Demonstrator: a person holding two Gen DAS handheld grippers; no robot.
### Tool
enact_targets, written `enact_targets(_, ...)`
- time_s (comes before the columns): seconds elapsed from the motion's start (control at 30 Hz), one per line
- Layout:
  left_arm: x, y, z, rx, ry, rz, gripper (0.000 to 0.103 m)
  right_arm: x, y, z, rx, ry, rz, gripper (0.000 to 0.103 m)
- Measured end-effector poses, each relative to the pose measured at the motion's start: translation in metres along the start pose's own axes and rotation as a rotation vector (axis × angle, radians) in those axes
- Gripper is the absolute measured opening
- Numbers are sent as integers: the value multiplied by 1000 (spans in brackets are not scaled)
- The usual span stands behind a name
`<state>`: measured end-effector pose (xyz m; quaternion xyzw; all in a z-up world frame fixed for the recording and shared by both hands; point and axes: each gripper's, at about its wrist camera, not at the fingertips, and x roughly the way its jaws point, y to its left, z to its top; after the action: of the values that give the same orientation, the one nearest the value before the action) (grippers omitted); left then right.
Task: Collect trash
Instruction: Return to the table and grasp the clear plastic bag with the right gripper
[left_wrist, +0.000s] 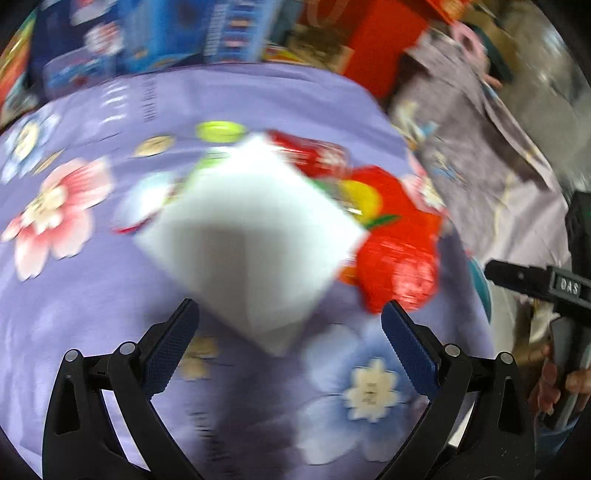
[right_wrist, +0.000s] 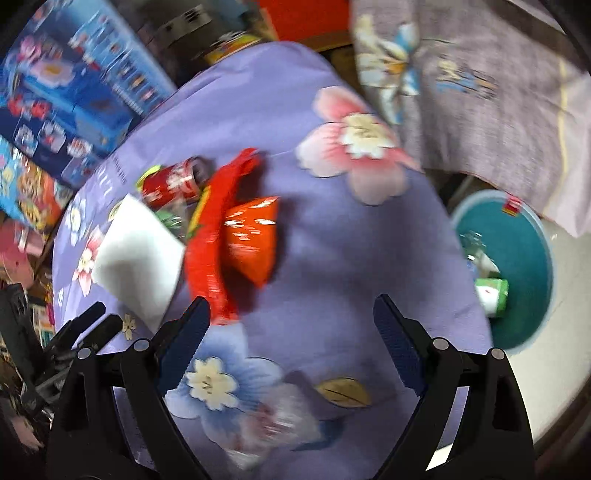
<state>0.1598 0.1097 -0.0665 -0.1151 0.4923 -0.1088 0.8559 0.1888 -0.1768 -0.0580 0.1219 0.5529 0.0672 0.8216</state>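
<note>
A white folded paper napkin (left_wrist: 251, 236) lies on the purple flowered cloth (left_wrist: 92, 295), just ahead of my open left gripper (left_wrist: 290, 317), whose jaws stand wide apart and empty. Behind it lie a red snack wrapper (left_wrist: 399, 251), a red can (left_wrist: 314, 151) and a yellow-green lid (left_wrist: 219, 130). In the right wrist view my right gripper (right_wrist: 291, 314) is open and empty above the cloth (right_wrist: 332, 258); the red wrapper (right_wrist: 221, 236), the can (right_wrist: 173, 181) and the napkin (right_wrist: 136, 254) lie ahead to its left. Both views are blurred.
A teal bin (right_wrist: 532, 266) holding some trash stands on the floor to the right of the table. Blue toy boxes (right_wrist: 74, 85) and a red box (left_wrist: 384, 40) crowd the far side. A grey-lilac sheet (right_wrist: 480, 85) hangs at right. The right gripper's body (left_wrist: 535, 284) shows at the left view's edge.
</note>
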Motion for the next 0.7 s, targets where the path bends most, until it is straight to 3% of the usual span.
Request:
enact_targets(0.23, 5, 47, -2, -64, 12, 32, 99, 22, 29, -7, -34, 82, -24, 86)
enact_targets(0.53, 20, 53, -10, -57, 27, -45, 99, 26, 0, -73, 80, 202, -109, 86)
enact_targets(0.7, 22, 49, -13, -41, 36, -77, 99, 39, -1, -105, 148, 264, -66, 86)
